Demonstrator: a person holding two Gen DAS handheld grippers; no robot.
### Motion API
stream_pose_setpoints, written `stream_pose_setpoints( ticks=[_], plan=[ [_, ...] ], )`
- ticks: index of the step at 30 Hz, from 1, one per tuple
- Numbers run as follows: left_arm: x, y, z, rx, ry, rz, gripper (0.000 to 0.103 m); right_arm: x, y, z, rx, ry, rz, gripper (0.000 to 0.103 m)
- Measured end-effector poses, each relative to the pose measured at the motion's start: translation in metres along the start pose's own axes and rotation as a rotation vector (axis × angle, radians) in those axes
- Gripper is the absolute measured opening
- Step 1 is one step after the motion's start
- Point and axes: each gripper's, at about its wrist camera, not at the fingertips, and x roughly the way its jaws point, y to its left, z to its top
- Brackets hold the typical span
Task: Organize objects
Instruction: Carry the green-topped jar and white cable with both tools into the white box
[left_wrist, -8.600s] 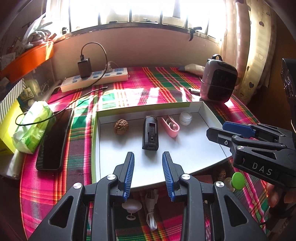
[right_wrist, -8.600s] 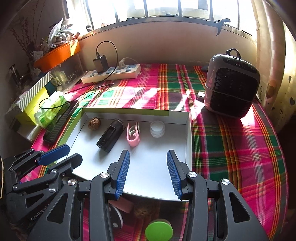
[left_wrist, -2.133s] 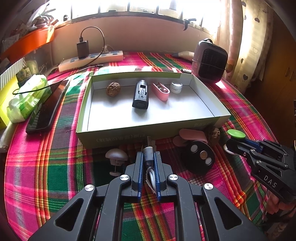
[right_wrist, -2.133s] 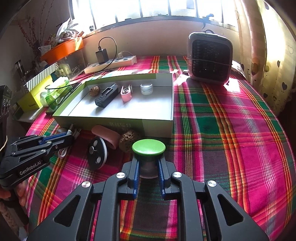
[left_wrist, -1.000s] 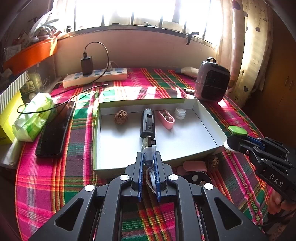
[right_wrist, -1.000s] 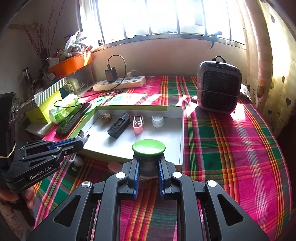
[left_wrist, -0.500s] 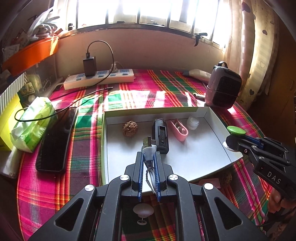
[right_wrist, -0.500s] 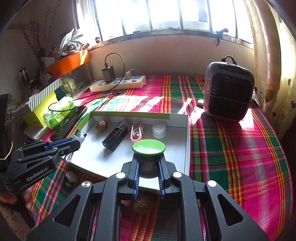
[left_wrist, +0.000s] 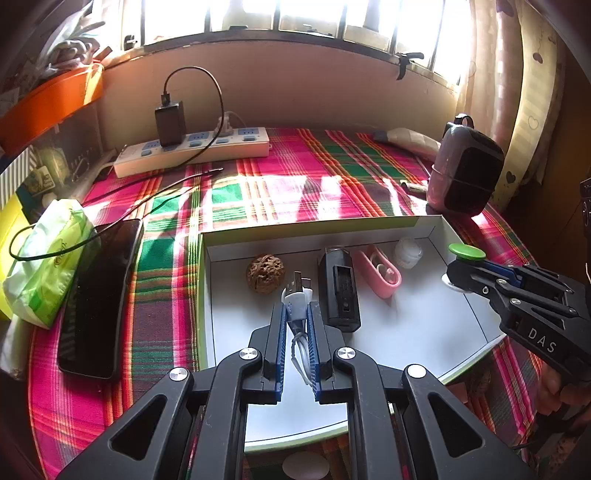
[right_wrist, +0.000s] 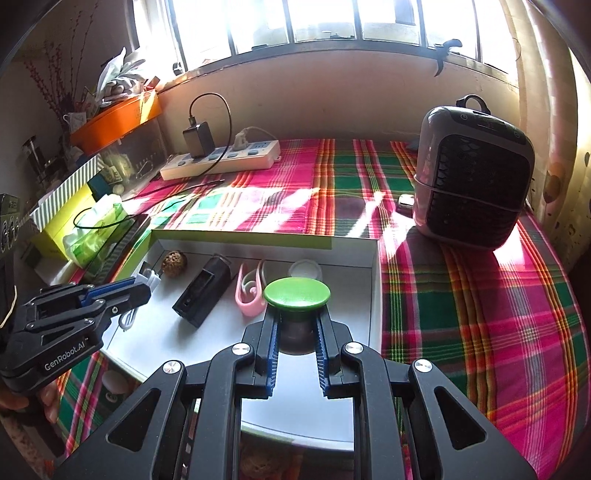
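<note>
So the table has a pink-and-green plaid cloth (right_wrist: 461, 295) on it, sun coming through the window at the far side. A power strip (left_wrist: 192, 151) sits along the far wall, a small heater (right_wrist: 472, 177) far right, a phone (left_wrist: 99, 295) and a green tissue pack (left_wrist: 44, 262) on the left. The white tray (left_wrist: 421, 325) in the middle already holds a row along its far wall: a walnut (left_wrist: 265, 274), a black box (left_wrist: 340, 291), a pink clip (left_wrist: 380, 273) and a little white jar (left_wrist: 408, 253).

Stuff under the near edge of the tray is mostly hidden by the gripper bodies. There's a pale round thing down there, maybe a knob, hard to say.

Left gripper (left_wrist: 295, 317) hangs over the left part of the tray, angled down, fingers clamped on a white USB cable (left_wrist: 295, 299) with the plug sticking out past the tips. Right gripper (right_wrist: 297, 325) is over the right part, also tilted down, closed on the stem of a green-topped knob (right_wrist: 297, 291).
</note>
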Motion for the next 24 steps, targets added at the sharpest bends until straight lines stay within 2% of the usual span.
stream_pose_setpoints(
  ticks=[24],
  plan=[
    [0.032, -0.001, 0.015, 0.025, 0.046, 0.012, 0.01, 0.033, -0.011, 0.008, -0.002, 0.043, -0.02, 0.018]
  ],
)
